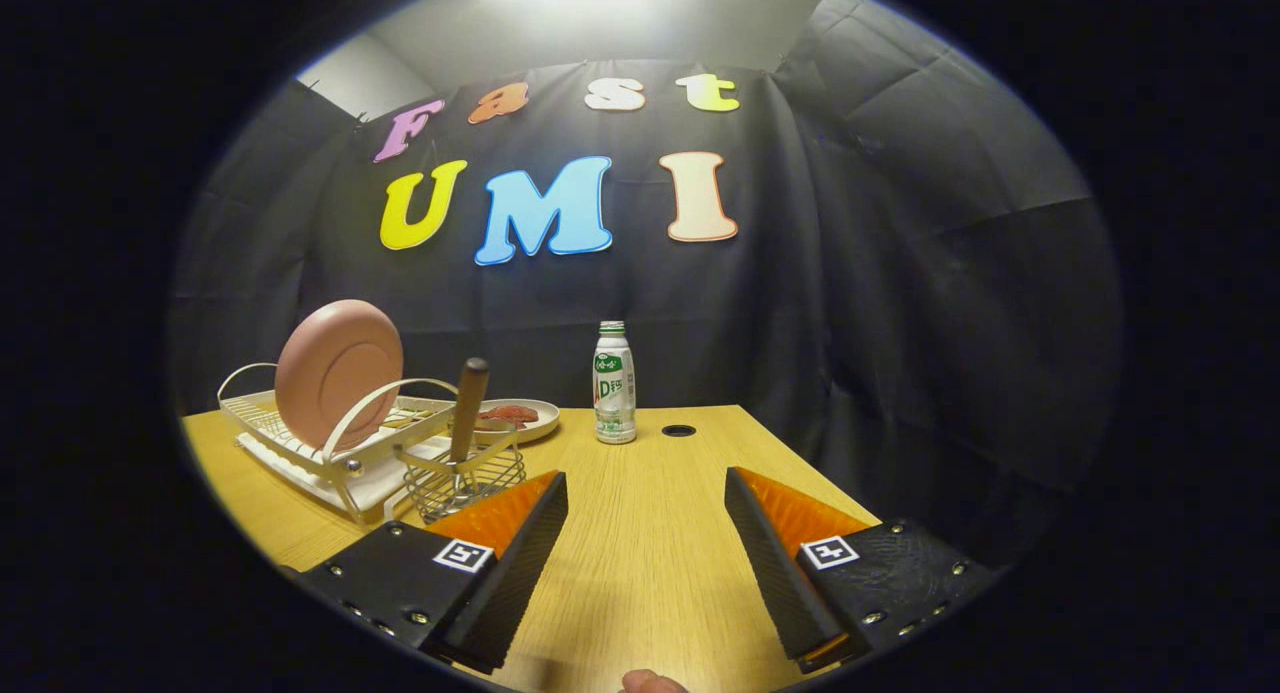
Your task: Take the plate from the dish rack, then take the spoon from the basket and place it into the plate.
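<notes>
- Table: pale wood-grain top, smooth, low sheen.
- Dish rack, left on the table: thin coated wire, glossy pale finish.
- Plate, upright in the dish rack: smooth, matt pink.
- Basket, touching the rack's right side: bare metal wire mesh.
- Spoon in the basket: brown wooden handle.
- Bottle, right of the rack: glossy plastic.
- Gripper: fingers spread wide, ribbed matt inner faces.

The claw has screw-studded mounts, each bearing a square black-and-white marker.

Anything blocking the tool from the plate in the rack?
Nothing sits directly between. The tool is open over bare table; the plate stands upright in the rack, ahead to the left. The wire basket with the spoon stands close beside that path.
</notes>
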`<state>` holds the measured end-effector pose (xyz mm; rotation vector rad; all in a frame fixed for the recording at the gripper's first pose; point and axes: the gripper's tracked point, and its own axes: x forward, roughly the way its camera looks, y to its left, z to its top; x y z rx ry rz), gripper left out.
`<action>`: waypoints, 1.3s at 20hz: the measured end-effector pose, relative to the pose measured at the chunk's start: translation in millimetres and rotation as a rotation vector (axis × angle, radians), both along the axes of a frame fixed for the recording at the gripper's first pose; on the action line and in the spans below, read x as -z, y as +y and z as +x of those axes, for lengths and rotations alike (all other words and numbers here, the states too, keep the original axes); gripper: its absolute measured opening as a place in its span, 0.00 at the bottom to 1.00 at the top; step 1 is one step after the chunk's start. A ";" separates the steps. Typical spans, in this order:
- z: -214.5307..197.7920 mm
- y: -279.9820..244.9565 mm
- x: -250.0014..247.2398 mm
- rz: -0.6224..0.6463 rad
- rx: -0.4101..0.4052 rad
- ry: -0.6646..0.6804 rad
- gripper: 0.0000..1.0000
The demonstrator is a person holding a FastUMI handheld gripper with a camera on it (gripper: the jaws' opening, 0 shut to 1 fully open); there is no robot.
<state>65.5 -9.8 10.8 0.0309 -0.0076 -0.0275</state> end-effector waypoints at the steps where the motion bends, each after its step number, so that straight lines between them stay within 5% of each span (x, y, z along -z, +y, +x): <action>1: 6.4 -4.4 -5.9 0.009 0.017 -0.009 0.96; 7: -4.9 2.0 -78.0 -0.032 0.015 -0.010 0.96; 17: -43.6 89.4 -205.9 -0.053 -0.004 -0.012 0.96; 26: -19.7 190.7 -226.3 -0.055 -0.039 0.181 0.96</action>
